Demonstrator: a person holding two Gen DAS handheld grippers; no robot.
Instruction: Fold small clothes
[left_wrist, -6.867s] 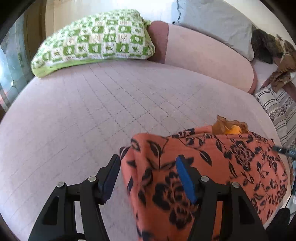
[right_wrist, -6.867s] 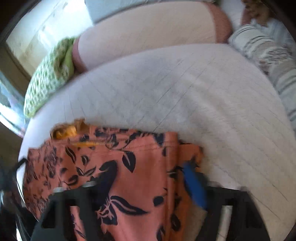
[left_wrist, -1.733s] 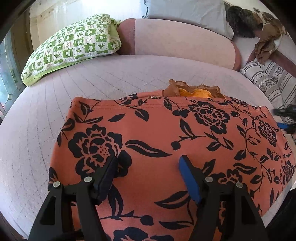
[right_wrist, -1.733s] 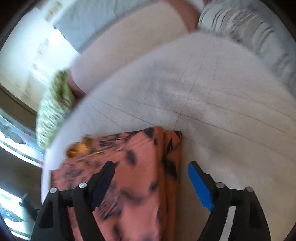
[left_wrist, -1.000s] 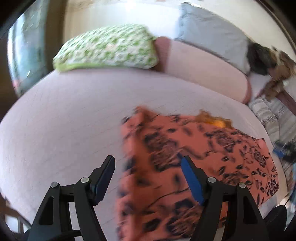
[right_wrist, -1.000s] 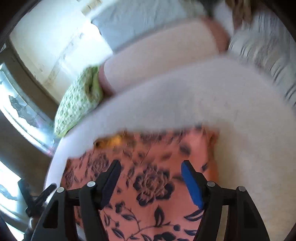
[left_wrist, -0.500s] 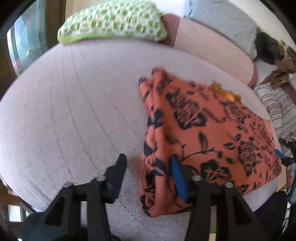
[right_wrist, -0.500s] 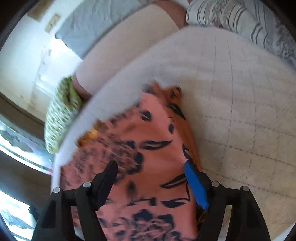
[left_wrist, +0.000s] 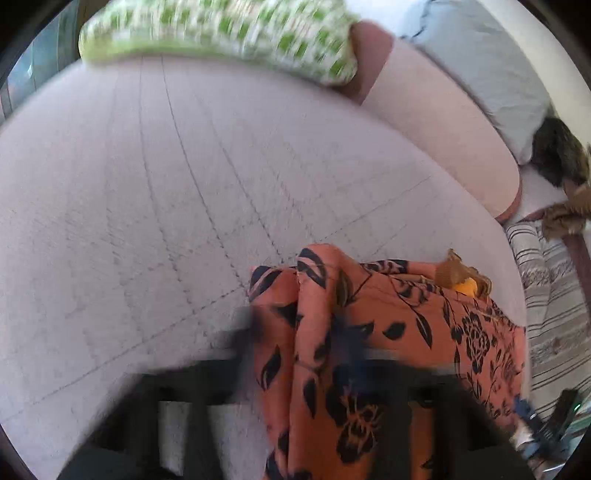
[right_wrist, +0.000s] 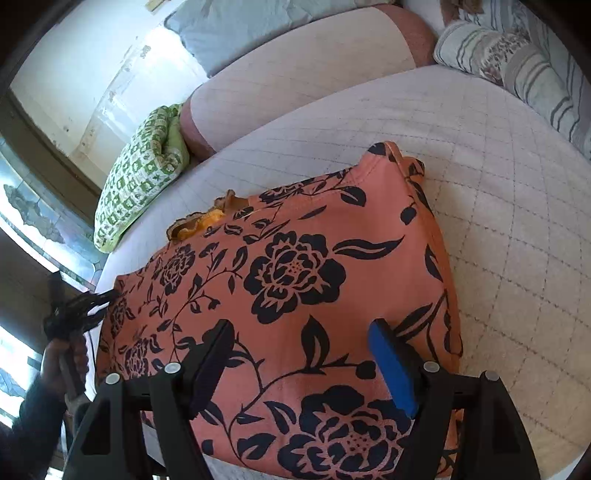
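Right wrist view: right gripper hovering with jaws spread wide, black pad and blue pad both over the orange floral garment, nothing pinched between them; whether the pads are brushing the cloth, impossible to say. Lying across the near part of the quilted bed, edge reaching the mattress rim, a tan and yellow scrap peeking from under its far side.

Left wrist view, badly smeared by motion: left gripper sitting at the garment's left edge, fabric bunched and rising between the blurred fingers, probably being gripped, yet jaw state not readable. Seen from the right wrist, dark tips meeting the cloth's far-left corner.

Judging from the drape and ridged folds: light, limp, stretchy cloth, neither slippery nor fragile, bound to sag wherever unsupported. Best taking hold at hems or corners, pinching the doubled layers together near the fold.

Farther out: green checked pillow, pink bolster, striped bedding.
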